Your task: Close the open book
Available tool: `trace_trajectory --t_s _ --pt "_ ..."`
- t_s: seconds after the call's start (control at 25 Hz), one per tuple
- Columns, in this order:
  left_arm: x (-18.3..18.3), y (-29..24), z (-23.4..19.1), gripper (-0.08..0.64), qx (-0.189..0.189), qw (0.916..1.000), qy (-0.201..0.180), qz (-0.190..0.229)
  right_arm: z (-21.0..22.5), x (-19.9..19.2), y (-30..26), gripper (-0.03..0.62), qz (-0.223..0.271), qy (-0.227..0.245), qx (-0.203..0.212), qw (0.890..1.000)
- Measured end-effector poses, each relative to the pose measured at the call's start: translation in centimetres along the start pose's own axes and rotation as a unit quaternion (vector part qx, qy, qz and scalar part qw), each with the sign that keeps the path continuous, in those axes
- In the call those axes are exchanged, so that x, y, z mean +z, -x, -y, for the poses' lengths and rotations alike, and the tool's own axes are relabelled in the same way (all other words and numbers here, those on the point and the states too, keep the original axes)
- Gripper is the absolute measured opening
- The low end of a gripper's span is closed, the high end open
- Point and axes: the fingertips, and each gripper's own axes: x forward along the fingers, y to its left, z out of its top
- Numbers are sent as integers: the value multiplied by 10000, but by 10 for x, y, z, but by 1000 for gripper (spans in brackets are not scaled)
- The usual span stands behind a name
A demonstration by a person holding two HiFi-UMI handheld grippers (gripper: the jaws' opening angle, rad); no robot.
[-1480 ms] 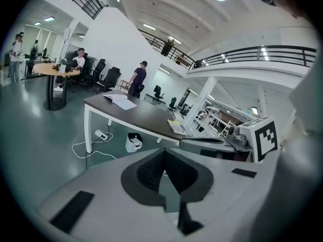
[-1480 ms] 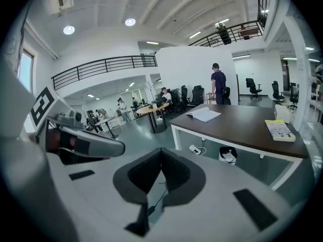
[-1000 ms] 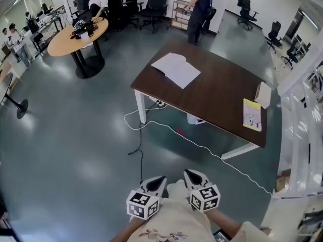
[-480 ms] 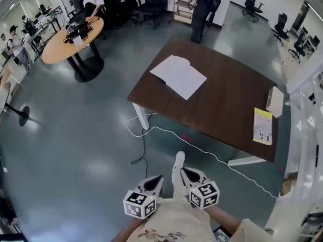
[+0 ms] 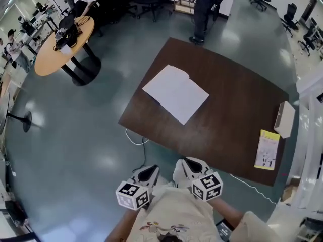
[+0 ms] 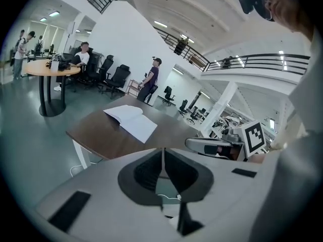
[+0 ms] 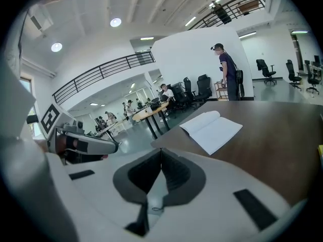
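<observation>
Two hand-held grippers, the left hand-held gripper (image 5: 148, 173) and the right hand-held gripper (image 5: 193, 166), are hovering side by side at the near edge of the worktop (image 5: 237, 105), each with jaws pressed together, pinching nothing. One open book (image 5: 175, 94) is lying flat toward the worktop's left end, well apart from both.

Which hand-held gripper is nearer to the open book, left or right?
Right, slightly. The right hand-held gripper is short of the near corner of the open book; the left hand-held gripper is further back and left.
</observation>
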Motion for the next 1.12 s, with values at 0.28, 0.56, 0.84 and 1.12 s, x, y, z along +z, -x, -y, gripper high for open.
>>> trace_trajectory --t_s 0.28,0.56,0.84,1.12 --pt "76 -49 -74 50 -138 9977 645 122 32 52 -66 6 -114 -104 -6 9999" --pt "143 -109 -159 78 -722 9910 1121 -132 57 94 -149 6 -269 -293 -451 9982" --pt "165 -183 -235 106 -1245 9625 2383 -368 79 126 -211 6 -293 -485 -964 9937" --pt "168 -232 -259 141 -1227 9380 3239 -156 100 122 -235 6 -598 -425 -907 9932"
